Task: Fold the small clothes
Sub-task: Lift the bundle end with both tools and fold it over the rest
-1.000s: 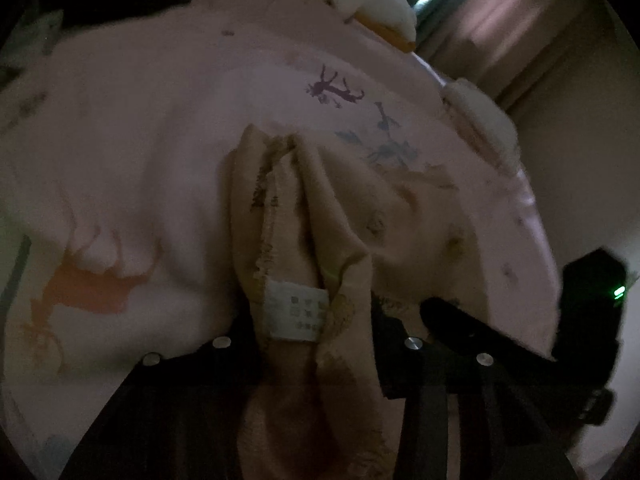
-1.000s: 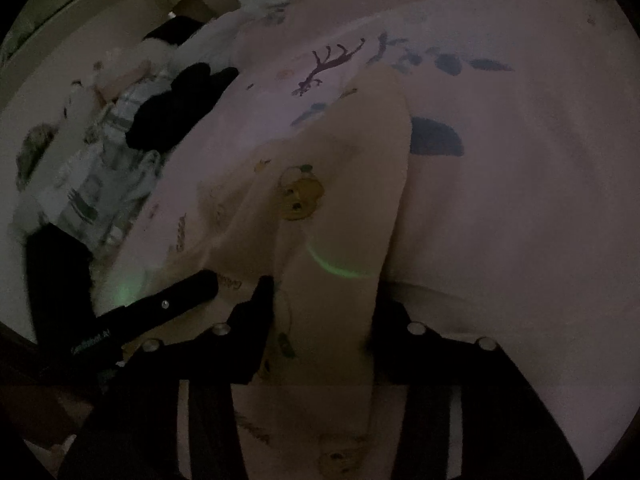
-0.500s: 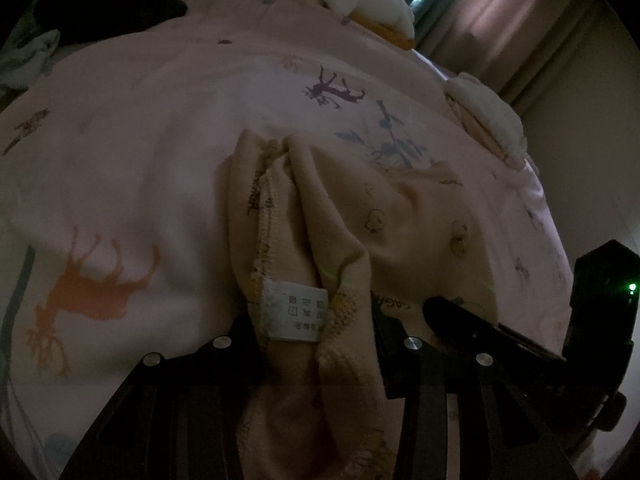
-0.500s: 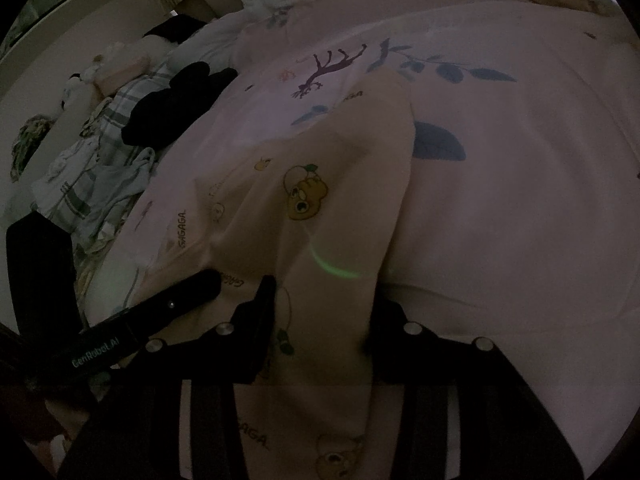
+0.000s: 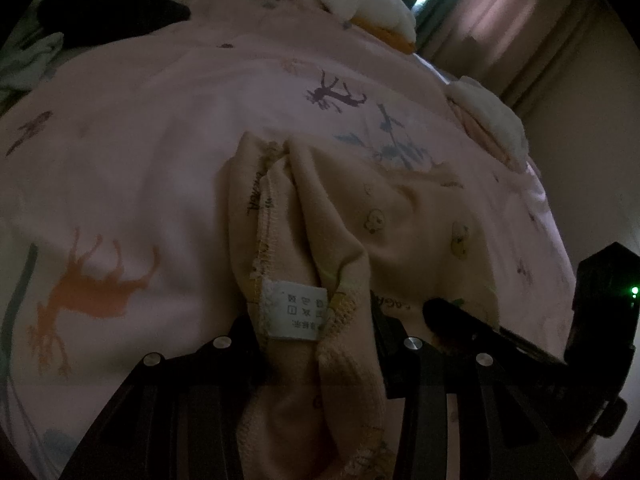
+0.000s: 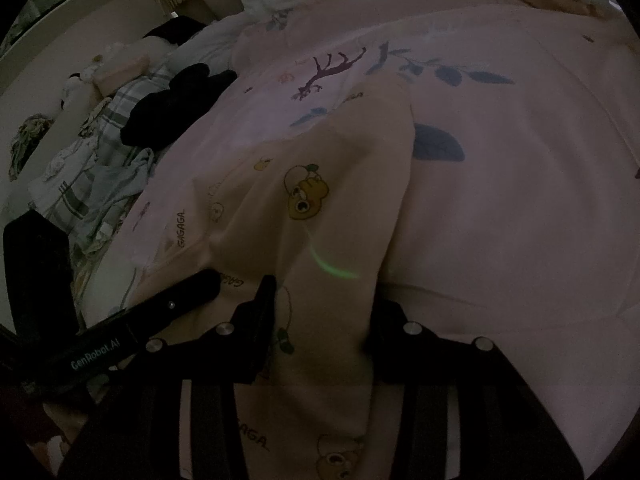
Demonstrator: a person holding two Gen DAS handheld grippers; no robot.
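Dim room w/ curtains (image 5: 532, 28); pink deer-print bedsheet (image 5: 168, 128) under bear-print baby garment (image 6: 320, 200), prob. pinched by left gripper (image 5: 316, 320) & right gripper (image 6: 324, 312).

soft matt knit garment (image 5: 400, 216), smooth cotton-looking bedsheet (image 5: 160, 128), matt black, probably plastic, left hand-held gripper (image 5: 316, 336)

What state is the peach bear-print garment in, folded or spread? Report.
Partly folded: the peach bear-print garment bunches in ridges on the pink bedsheet, its white care label exposed; both grippers clamp it.
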